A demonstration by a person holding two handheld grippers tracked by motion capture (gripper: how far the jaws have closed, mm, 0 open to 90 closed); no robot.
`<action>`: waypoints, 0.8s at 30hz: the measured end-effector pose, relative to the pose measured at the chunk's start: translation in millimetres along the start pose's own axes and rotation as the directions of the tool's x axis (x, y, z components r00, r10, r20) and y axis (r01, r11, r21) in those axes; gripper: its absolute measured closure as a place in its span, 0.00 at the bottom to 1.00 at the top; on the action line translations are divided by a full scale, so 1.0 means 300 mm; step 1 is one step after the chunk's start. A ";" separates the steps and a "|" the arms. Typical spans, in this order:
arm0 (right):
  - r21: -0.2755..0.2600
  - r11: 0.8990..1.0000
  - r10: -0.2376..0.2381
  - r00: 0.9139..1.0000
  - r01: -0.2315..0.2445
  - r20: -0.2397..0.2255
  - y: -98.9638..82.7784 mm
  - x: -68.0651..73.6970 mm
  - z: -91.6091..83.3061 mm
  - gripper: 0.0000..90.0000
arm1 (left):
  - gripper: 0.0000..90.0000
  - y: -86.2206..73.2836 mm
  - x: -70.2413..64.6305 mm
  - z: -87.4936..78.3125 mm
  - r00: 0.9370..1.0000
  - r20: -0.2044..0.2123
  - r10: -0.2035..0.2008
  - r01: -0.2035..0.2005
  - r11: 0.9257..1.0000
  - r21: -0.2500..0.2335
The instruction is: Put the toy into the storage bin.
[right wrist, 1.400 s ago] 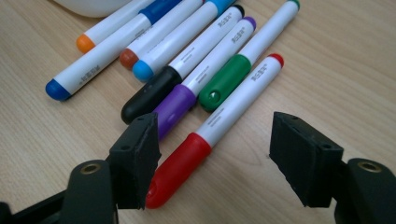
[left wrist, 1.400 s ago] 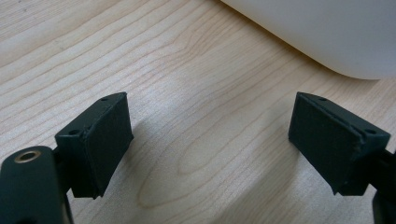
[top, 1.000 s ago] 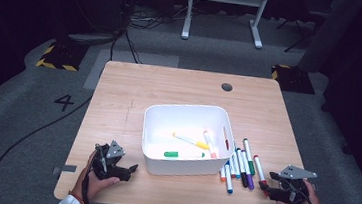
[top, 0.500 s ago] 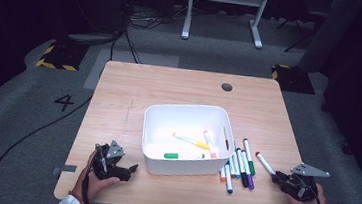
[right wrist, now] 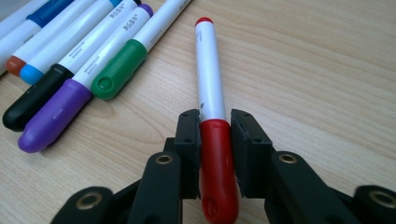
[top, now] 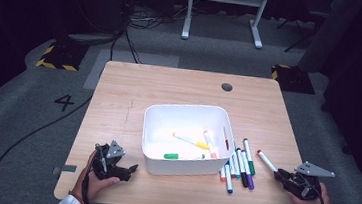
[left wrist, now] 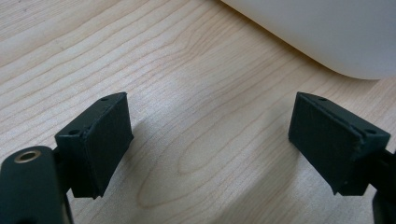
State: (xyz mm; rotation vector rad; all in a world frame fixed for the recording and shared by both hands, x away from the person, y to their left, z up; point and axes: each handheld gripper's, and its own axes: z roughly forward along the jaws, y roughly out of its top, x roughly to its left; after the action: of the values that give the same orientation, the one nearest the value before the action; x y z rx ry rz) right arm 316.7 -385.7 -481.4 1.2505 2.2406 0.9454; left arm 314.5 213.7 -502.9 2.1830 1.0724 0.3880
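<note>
1. The right tool [right wrist: 215, 140] is gripping a red-capped marker [right wrist: 211, 93]; its jaws have just been closing, and they are now pressing on either side of the red cap, with the white barrel pointing straight ahead of the tool.
2. In the high view the same right tool [top: 282, 176] is sitting near the table's near right corner, and the marker [top: 267, 160] is slanting away from it toward the white bin [top: 182, 167]. The marker seems to be lying on the table [top: 135, 87] rather than lifted, though that is hard to tell for certain.
3. The left tool [left wrist: 210, 140] is standing wide open with nothing between its jaws, resting over bare wood, with the bin's rounded wall [left wrist: 317, 37] ahead and to its right. In the high view the left tool [top: 129, 170] is idling just off the bin's near left corner.
4. Judged from the layout, sorting markers into the bin is partly done: a few markers [top: 192, 142] are already lying inside it.
5. A row of loose markers [top: 238, 165] is waiting between the bin and the right tool, off to that tool's left, with green, purple, black, blue and orange caps [right wrist: 70, 93] among them.
6. Remaining work appears to be carrying the gripped marker to the bin, then clearing the row.
</note>
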 end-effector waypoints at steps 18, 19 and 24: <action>-0.146 0.989 -0.036 0.999 0.032 -0.024 0.097 0.003 -0.094 0.82 | 0.15 0.000 0.000 0.001 1.000 0.009 -0.001 0.001 1.000 0.001; -0.153 0.988 -0.037 0.999 0.032 -0.029 0.107 0.005 -0.099 0.82 | 0.15 0.000 0.000 0.001 1.000 0.006 -0.003 0.003 1.000 0.001; -0.195 0.978 -0.083 0.995 0.070 -0.058 0.181 0.024 -0.116 0.82 | 0.15 0.000 -0.001 0.000 1.000 0.001 -0.003 0.003 1.000 0.000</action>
State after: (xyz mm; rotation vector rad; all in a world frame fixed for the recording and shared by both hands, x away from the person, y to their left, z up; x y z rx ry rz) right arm 322.7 -372.3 -418.1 1.0551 2.1686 1.1585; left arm 314.4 213.6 -502.9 2.1816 1.0753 0.3857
